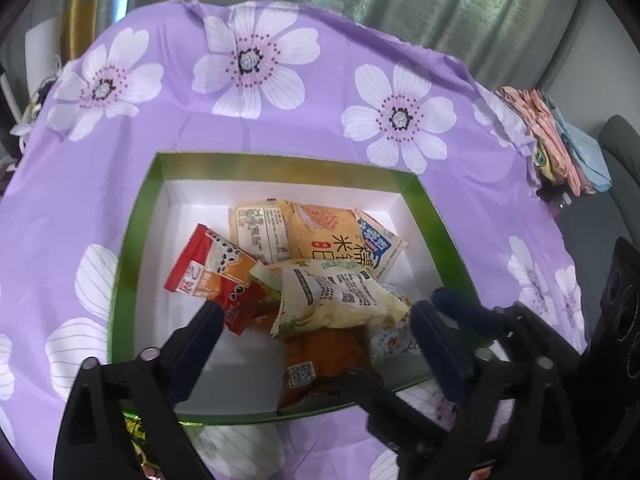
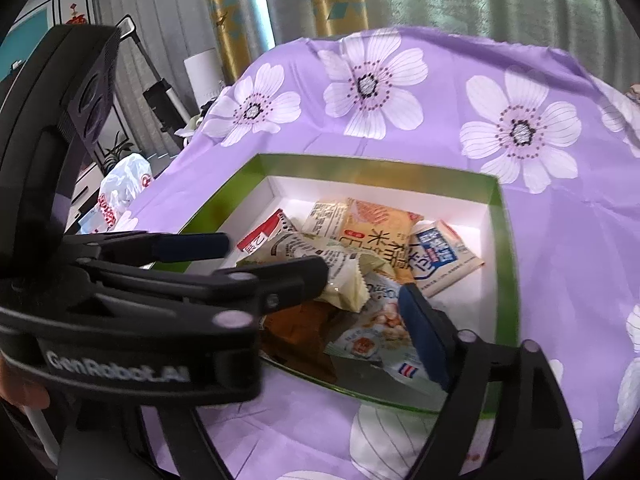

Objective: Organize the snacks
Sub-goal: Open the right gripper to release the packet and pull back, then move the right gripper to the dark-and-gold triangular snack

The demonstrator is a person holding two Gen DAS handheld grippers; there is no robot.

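Crinkled foil snack packets (image 1: 320, 276) (red, yellow, cream, brown, a blue-and-white one) lie heaped in the green-rimmed white cardboard box (image 1: 280, 168) on the purple flowered cloth (image 1: 248, 128). Left gripper (image 1: 316, 320) and right gripper (image 2: 364, 284) both gape over it, gripping nothing.

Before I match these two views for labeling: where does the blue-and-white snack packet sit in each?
Left wrist view: blue-and-white packet lies right of centre, near the box's far right corner, partly under the yellow packet.
Right wrist view: same packet lies centre-right, against the right wall.
Shared landmark: the green-rimmed box.
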